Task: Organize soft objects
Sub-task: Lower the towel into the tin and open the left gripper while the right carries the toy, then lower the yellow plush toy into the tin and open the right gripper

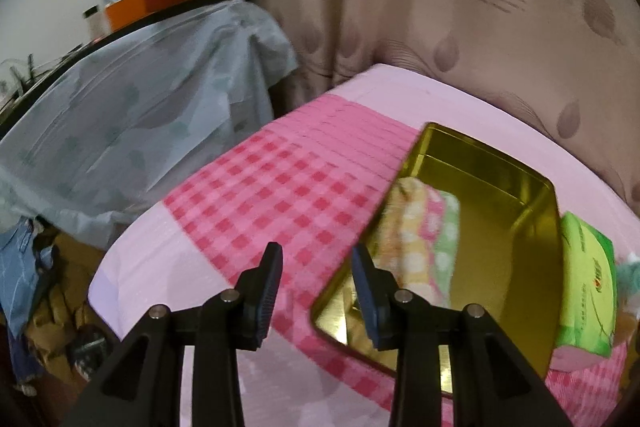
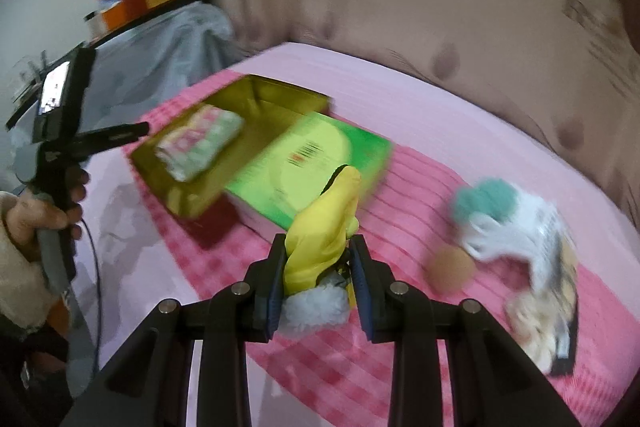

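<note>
On the left, the left gripper (image 1: 316, 267) hangs over the checked pink cloth (image 1: 280, 195) with its jaws partly apart and nothing between them, so it looks free to help next. Beside it sits the gold tin (image 1: 520, 187), open at the top, which is likely the place where the soft things go. A folded spotty cloth (image 1: 424, 227) already lies inside the tin, at its near end. Just past the tin, touching its side, is a green pack of tissues (image 1: 588, 267). The right gripper (image 2: 318, 259) has its jaws squeezed on a yellow soft toy (image 2: 324, 227) with a white fluffy end, and it holds the toy above the cloth, near the tissues, probably to carry it to the tin. Further right a teal and white fluffy thing (image 2: 500, 219), a small brown ball (image 2: 454, 271) and a clear bag (image 2: 544, 307) wait on the cloth. All this lies on a pink bed (image 2: 440, 107). A beige patterned curtain (image 1: 440, 7) hangs behind it.
</note>
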The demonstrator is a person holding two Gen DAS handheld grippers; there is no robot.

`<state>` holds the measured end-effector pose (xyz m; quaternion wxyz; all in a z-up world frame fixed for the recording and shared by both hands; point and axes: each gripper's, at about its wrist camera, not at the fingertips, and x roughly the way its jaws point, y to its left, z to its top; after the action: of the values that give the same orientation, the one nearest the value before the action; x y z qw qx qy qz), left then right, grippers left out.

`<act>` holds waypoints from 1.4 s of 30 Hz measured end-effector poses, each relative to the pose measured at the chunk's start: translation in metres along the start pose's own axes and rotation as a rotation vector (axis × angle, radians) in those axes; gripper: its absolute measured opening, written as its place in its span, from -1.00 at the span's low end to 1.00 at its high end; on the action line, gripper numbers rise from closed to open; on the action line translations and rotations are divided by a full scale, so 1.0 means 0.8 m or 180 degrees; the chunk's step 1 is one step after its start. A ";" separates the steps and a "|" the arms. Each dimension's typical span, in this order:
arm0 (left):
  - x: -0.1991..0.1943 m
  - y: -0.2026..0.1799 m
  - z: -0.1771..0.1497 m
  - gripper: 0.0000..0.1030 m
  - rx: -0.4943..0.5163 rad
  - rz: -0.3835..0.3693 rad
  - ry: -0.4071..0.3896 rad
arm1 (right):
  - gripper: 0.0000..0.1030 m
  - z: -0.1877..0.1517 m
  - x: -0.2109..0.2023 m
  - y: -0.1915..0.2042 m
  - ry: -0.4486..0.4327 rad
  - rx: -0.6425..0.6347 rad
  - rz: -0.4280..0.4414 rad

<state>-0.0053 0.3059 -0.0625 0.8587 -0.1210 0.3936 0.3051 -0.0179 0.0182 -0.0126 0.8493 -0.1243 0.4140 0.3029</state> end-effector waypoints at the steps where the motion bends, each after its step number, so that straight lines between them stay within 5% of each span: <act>1: -0.001 0.004 0.000 -0.30 -0.0024 0.0013 -0.0016 | -0.45 0.007 0.004 0.010 -0.0014 -0.0054 0.0047; 11: 0.008 0.027 -0.003 -0.23 -0.0169 0.0108 0.0035 | -0.46 0.061 0.062 0.090 0.0060 -0.0379 0.0416; 32: 0.025 0.029 -0.008 -0.22 -0.0195 0.0096 0.0192 | -0.39 0.081 0.162 0.133 0.0394 -0.0570 0.0191; 36: 0.027 0.031 -0.008 -0.21 -0.0215 0.0098 0.0208 | -0.04 0.081 0.163 0.130 0.0345 -0.0549 0.0151; 42: 0.026 0.031 -0.009 -0.21 -0.0215 0.0094 0.0200 | 0.20 0.083 0.155 0.125 0.0259 -0.0495 0.0200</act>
<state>-0.0141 0.3314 -0.0822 0.8367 -0.1537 0.4116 0.3270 0.0205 0.1781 -0.0637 0.8097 -0.1891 0.4271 0.3553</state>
